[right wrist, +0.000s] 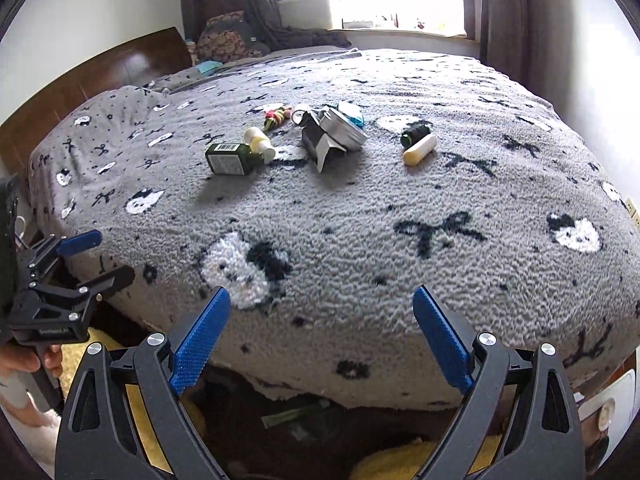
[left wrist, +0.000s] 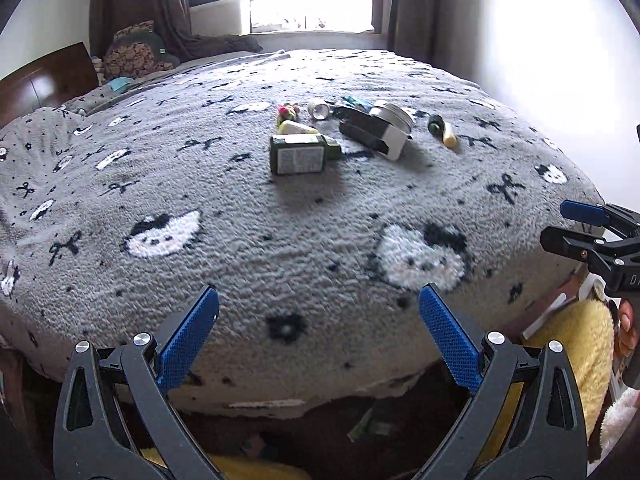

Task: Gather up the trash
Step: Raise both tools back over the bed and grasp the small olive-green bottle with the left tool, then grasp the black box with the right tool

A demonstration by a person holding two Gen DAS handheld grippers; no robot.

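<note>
Beyond the fingers of both grippers, well out on the bed [left wrist: 248, 240], lies a small scatter of trash on the grey fleece blanket [right wrist: 400, 216] with its black bows and white cat faces. The left gripper [left wrist: 319, 334] hangs over the near edge of the bed with its blue-padded fingers [left wrist: 188, 340] spread wide, nothing between them. The right gripper [right wrist: 321, 336] does likewise — its fingers [right wrist: 442, 340] stand wide apart and empty over the blanket's hem.

Straight ahead of the left gripper, far from its tips, a dark green bottle [left wrist: 300, 155] lies on its side with a printed label facing up. Just behind it rests a pale cream bottle [left wrist: 298, 128], and beyond that a small pink-and-green trinket [left wrist: 286, 111]. To the right of the green bottle sits a dark box with a white end flap [left wrist: 370, 133], and a round metal tin [left wrist: 392, 117] leans on top of it. A teal wrapper [right wrist: 352, 114] peeks out behind the tin. Further right, apart from the cluster, a small dark cap [left wrist: 435, 124] touches a yellowish tube [left wrist: 449, 136].

Below the bed's edge, under both grippers, a crumpled green scrap [right wrist: 292, 416] lies on the dark floor beside a yellow fluffy rug [left wrist: 576, 332]. A hand [right wrist: 24, 360] grips the left gripper's handle.
</note>
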